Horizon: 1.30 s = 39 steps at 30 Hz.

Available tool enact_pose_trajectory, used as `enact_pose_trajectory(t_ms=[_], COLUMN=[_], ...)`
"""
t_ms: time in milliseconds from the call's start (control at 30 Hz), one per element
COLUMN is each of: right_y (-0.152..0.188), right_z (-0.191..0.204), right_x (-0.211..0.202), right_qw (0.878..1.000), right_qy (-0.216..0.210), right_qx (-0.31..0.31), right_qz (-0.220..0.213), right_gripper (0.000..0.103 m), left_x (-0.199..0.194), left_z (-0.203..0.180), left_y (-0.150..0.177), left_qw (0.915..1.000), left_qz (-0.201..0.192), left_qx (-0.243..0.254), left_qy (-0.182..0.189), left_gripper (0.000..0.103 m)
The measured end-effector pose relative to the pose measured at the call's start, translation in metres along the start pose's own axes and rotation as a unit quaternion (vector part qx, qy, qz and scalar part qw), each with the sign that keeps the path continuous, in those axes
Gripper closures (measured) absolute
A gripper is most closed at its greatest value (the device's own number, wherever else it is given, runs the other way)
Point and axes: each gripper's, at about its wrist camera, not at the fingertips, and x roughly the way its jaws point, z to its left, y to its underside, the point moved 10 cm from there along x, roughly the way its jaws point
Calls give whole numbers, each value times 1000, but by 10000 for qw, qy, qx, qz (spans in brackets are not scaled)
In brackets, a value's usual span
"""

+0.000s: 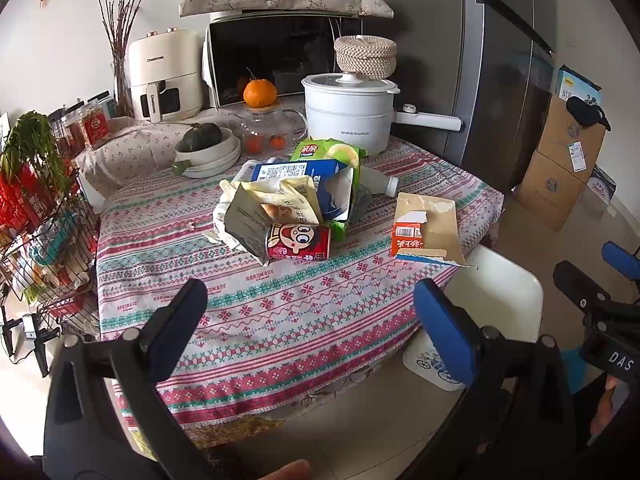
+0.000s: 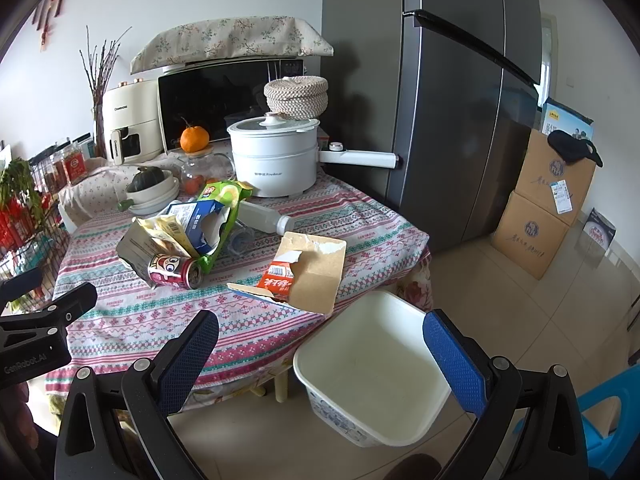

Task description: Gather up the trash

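Observation:
Trash lies on the patterned tablecloth (image 1: pixel 256 312): a red can (image 1: pixel 300 242) on its side, a torn grey and yellow bag (image 1: pixel 264 208), a blue carton (image 1: pixel 304 178), a green snack bag (image 1: pixel 326 150), a plastic bottle (image 1: pixel 378 182) and a torn cardboard box (image 1: pixel 426 226). The can (image 2: pixel 174 270), the box (image 2: pixel 308 272) and the bottle (image 2: pixel 264 218) also show in the right wrist view. A white bin (image 2: pixel 372 368) stands on the floor by the table edge. My left gripper (image 1: pixel 310 320) is open and empty over the table's near edge. My right gripper (image 2: pixel 320 354) is open and empty above the bin.
A white electric pot (image 1: pixel 348 114), an oven (image 1: pixel 272 56), an air fryer (image 1: pixel 164 76), a bowl with a squash (image 1: pixel 208 148) and a glass teapot (image 1: pixel 264 132) stand at the back. A wire rack (image 1: pixel 44 216) is left, a fridge (image 2: pixel 448 100) and cardboard boxes (image 2: pixel 540 208) right.

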Motion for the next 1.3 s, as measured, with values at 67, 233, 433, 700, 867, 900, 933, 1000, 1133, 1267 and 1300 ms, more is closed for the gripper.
enact_pose_trajectory(t_ms=[67, 233, 433, 700, 867, 900, 933, 1000, 1133, 1267, 1300], right_y=[-1, -5, -11, -33, -35, -36, -36, -38, -32, -24, -27], right_z=[1, 1, 2, 9, 13, 12, 10, 7, -3, -4, -5], right_x=[1, -1, -2, 13, 49, 58, 67, 86, 119, 141, 144], right_qw=[10000, 10000, 10000, 9979, 9865, 9841, 9819, 9783, 9776, 9686, 9691], right_qy=[3, 22, 19, -385, -914, -988, -1051, -1179, -1124, -1237, -1211], right_qx=[-13, 12, -32, -295, -408, -364, -304, -169, 77, 137, 149], right_qz=[1, -19, -20, 441, 1293, 1432, 1544, 1695, 1779, 2153, 2144], right_gripper=[0, 0, 0, 0, 0, 0, 0, 0, 0, 1, 1], left_x=[1, 2, 7, 32, 70, 78, 86, 100, 121, 141, 146], left_z=[1, 2, 4, 15, 19, 22, 25, 29, 33, 28, 28], left_y=[-2, -4, -6, -24, -25, -25, -26, -28, -34, -51, -56], left_qw=[10000, 10000, 9999, 9988, 9895, 9878, 9868, 9861, 9834, 9773, 9771], left_qz=[-10, -10, 29, 416, 1251, 1351, 1412, 1428, 1361, 1381, 1362], left_qx=[-3, -6, 8, 250, -116, -193, -249, -355, -754, -1151, -1203], left_qy=[-17, -43, -111, -34, 709, 753, 756, 768, 936, 1124, 1105], left_gripper=[1, 1, 1, 1, 1, 1, 1, 4, 10, 18, 18])
